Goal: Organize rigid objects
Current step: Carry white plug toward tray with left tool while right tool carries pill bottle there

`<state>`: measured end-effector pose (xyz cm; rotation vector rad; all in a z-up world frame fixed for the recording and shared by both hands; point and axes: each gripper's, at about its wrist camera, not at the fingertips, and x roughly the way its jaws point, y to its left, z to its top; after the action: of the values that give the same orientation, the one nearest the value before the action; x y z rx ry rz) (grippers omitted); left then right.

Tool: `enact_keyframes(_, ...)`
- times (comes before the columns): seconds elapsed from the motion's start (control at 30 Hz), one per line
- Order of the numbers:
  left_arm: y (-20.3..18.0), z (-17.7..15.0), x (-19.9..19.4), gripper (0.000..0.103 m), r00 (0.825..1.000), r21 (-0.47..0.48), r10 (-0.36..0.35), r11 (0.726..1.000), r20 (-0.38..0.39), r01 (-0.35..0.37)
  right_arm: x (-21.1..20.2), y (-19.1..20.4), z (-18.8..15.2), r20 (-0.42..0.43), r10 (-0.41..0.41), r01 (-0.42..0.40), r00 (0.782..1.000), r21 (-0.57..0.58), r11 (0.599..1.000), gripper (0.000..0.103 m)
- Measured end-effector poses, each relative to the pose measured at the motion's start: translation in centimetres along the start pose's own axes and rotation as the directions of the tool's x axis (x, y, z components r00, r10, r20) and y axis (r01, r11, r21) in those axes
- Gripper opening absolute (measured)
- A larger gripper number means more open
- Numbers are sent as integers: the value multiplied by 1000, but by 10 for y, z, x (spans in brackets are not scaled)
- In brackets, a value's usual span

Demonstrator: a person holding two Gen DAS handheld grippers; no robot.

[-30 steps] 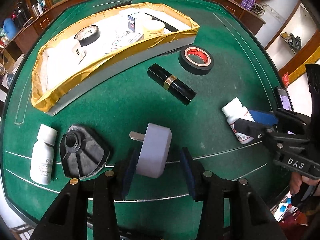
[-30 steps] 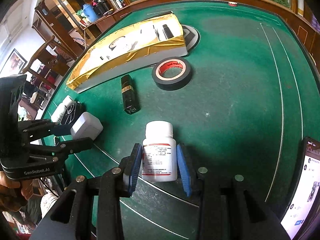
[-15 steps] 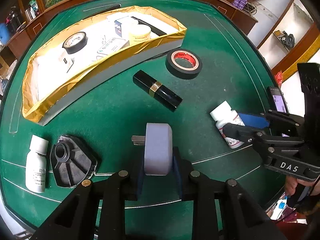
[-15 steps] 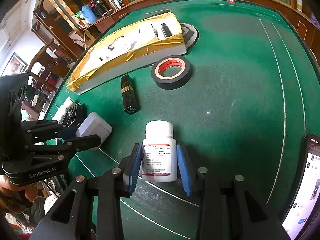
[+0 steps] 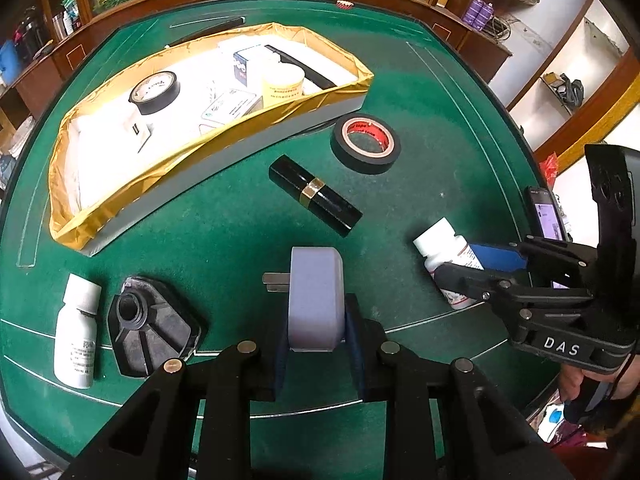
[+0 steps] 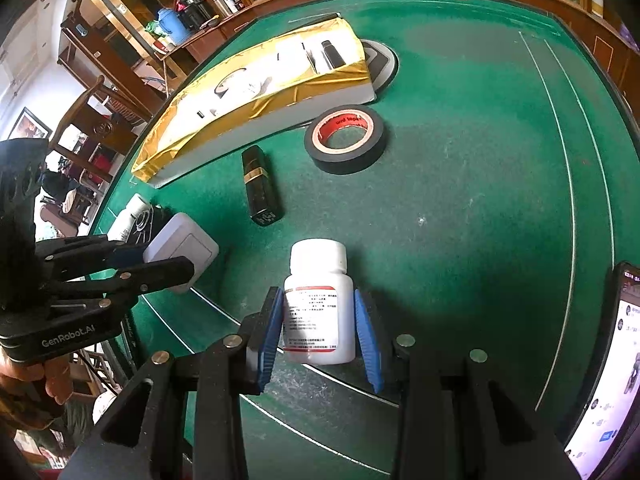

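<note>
A white plug adapter (image 5: 316,292) stands on edge on the green table (image 5: 432,128), its prongs pointing left. My left gripper (image 5: 316,312) is shut on it, pads pressing both flat sides; the right wrist view shows the same grip (image 6: 160,260) on the adapter (image 6: 180,244). A white pill bottle (image 6: 318,280) with a printed label lies between the blue pads of my right gripper (image 6: 318,320), which is shut on it. The left wrist view also shows this bottle (image 5: 438,244) in the right gripper (image 5: 460,264). A gold-lined box (image 5: 224,148) at the back holds several items.
A black tape roll with a red core (image 5: 366,144) and a black lipstick tube (image 5: 316,196) lie between the grippers and the box. A small white bottle (image 5: 78,328) and a black plastic part (image 5: 152,328) lie at the left. A lit phone (image 6: 608,380) rests at the table's right edge.
The left gripper's jaws have closed from wide apart onto the plug adapter, which now sits straight between the pads. The right gripper has kept its hold on the bottle.
</note>
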<state>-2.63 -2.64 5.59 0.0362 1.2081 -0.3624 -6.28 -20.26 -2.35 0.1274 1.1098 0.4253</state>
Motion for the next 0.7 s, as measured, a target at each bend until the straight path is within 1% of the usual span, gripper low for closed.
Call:
enact_keyframes(0.37,1,14,-11,25,999,6,-33,999,35,33,-7,9,3,13,-18,18,1000,-7,1000,35)
enact_keyframes(0.7,19,32,-32,25,994,-27,-47,998,96,50,-16,22,16,37,-36,37,999,-30,999,35)
